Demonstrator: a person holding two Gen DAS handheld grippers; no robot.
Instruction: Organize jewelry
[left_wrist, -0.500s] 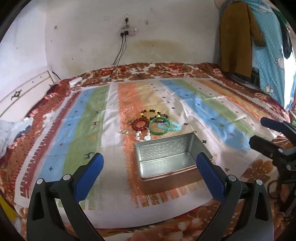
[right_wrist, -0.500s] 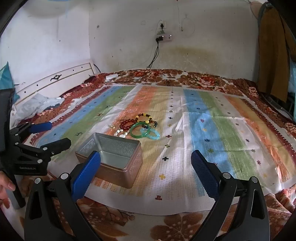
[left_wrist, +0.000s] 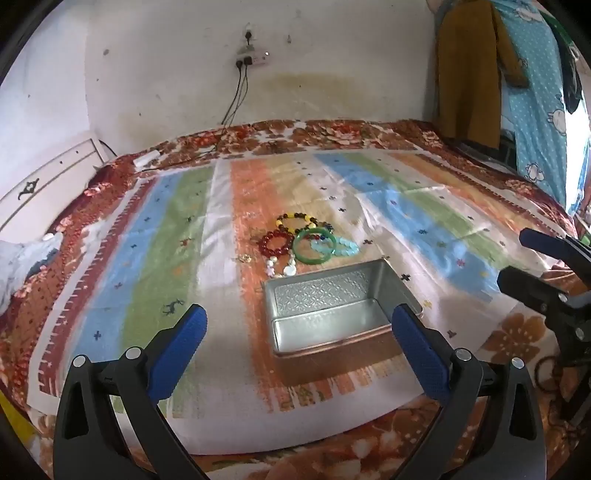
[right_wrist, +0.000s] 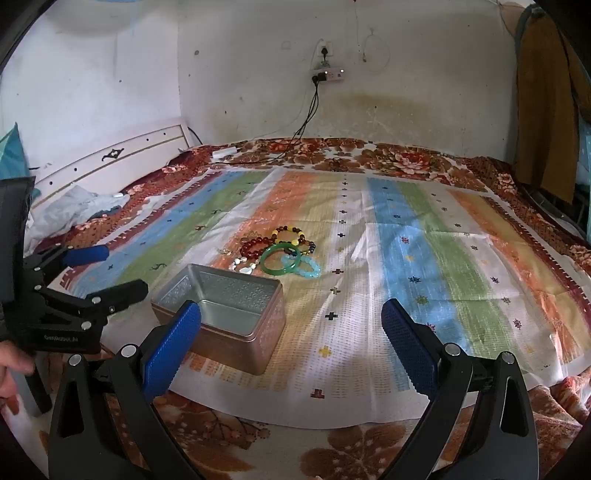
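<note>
I have both grippers spread wide with nothing between the fingers: the left gripper hangs above the near edge of the cloth, and the right gripper hovers over the same edge further right. From the left camera I see the right gripper at the far right rim, well apart from the jewelry.

One tin sits open on the cloth, its inside bare metal. Just beyond its far rim lies the jewelry, all in one tight cluster on the orange stripe. I count five rings: a green bangle, a red bead bracelet, a yellow-and-dark bead bracelet, a pale blue bracelet overlapping the bangle, and a white bead string nearest the tin. A small gold piece lies just left of the white beads; I cannot tell what it is.

The cloth covers most of the bed, with floral blanket showing along every side. To the right of the cluster the striped cloth runs bare to its border. A headboard bounds the left side, and one wall socket with cables hangs above the far edge.
</note>
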